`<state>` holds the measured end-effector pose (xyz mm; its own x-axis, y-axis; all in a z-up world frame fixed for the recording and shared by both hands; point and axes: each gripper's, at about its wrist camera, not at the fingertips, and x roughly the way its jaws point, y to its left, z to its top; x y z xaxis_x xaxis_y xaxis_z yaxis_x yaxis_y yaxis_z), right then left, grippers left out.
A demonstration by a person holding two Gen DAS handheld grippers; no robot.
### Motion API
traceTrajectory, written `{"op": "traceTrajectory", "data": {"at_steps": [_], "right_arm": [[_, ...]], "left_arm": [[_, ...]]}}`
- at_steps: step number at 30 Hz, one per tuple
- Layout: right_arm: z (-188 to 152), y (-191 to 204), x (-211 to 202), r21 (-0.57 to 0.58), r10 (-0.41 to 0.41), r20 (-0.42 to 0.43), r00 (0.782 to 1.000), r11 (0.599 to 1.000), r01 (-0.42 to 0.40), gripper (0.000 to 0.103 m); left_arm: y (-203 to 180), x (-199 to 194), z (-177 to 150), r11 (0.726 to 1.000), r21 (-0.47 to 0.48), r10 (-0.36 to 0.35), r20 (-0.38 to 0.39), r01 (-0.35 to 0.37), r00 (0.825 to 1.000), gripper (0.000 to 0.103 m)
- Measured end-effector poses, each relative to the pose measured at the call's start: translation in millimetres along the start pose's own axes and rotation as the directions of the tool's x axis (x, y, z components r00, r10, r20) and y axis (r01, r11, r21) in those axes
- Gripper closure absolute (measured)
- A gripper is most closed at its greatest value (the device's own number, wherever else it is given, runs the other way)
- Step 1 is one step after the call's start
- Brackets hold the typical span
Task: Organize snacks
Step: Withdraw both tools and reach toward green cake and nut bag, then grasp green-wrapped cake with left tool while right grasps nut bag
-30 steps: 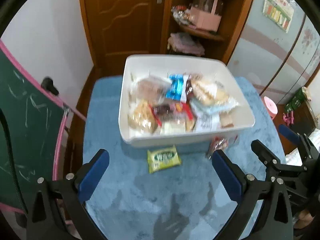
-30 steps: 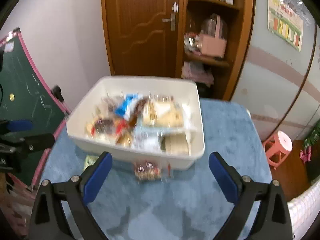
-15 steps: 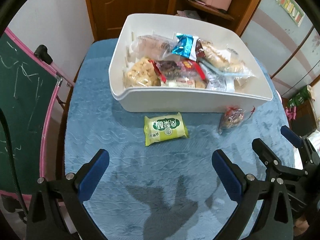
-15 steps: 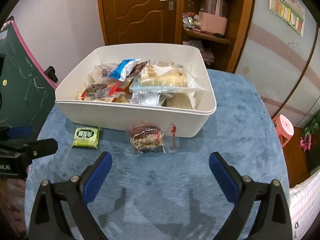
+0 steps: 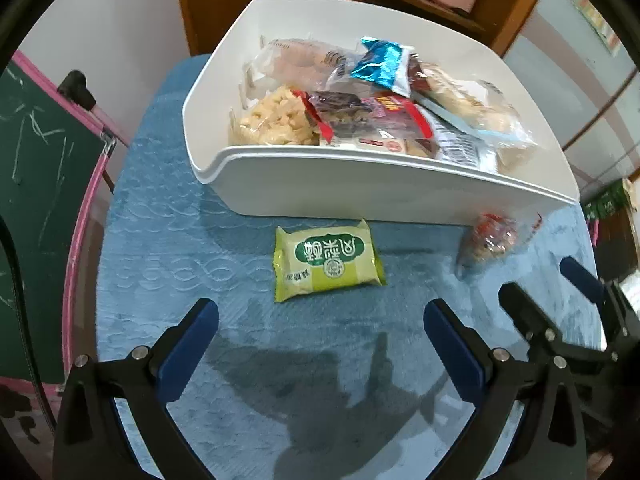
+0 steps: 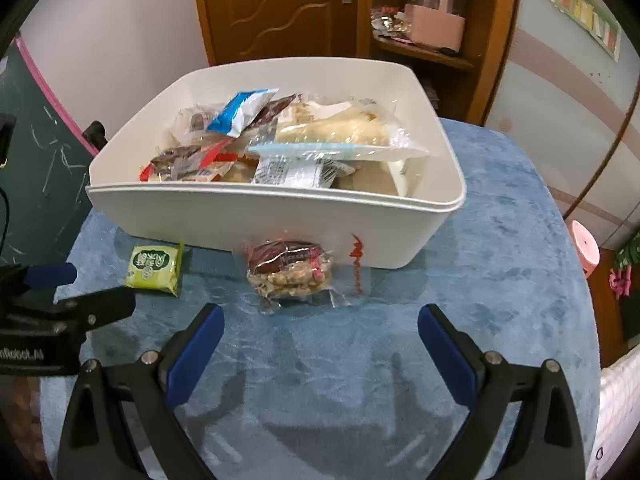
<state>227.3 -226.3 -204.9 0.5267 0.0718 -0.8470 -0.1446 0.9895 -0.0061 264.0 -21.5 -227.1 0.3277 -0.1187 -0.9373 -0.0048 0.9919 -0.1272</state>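
A white bin (image 5: 360,196) (image 6: 280,216) full of several snack packets stands on the blue table cover. In front of it lie a green packet (image 5: 326,264) (image 6: 154,266) and a clear packet of nuts and dates (image 6: 290,272) (image 5: 490,240). My left gripper (image 5: 320,328) is open, just short of the green packet, nothing between its fingers. My right gripper (image 6: 320,332) is open too, hovering near the nut packet. The right gripper's blue-padded fingers (image 5: 580,276) show at the right of the left wrist view.
A green chalkboard with a pink frame (image 5: 48,168) stands at the table's left edge. Behind the table are a wooden door (image 6: 276,4) and a shelf with a pink box (image 6: 434,26). A pink stool (image 6: 586,246) sits on the floor at right.
Both grippers have come down and forward toward the table. The green packet and the nut packet now look larger and nearer. Both grippers stay open.
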Motion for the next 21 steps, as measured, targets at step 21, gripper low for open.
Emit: {"op": "traceTrajectory", "data": {"at_steps": [21], "right_arm": [[8, 12, 54, -0.06, 0.0, -0.005, 1.0, 0.998, -0.001, 0.017]], "left_arm": [[20, 60, 23, 0.98, -0.198, -0.003, -0.087, -0.014, 0.996, 0.001]]}}
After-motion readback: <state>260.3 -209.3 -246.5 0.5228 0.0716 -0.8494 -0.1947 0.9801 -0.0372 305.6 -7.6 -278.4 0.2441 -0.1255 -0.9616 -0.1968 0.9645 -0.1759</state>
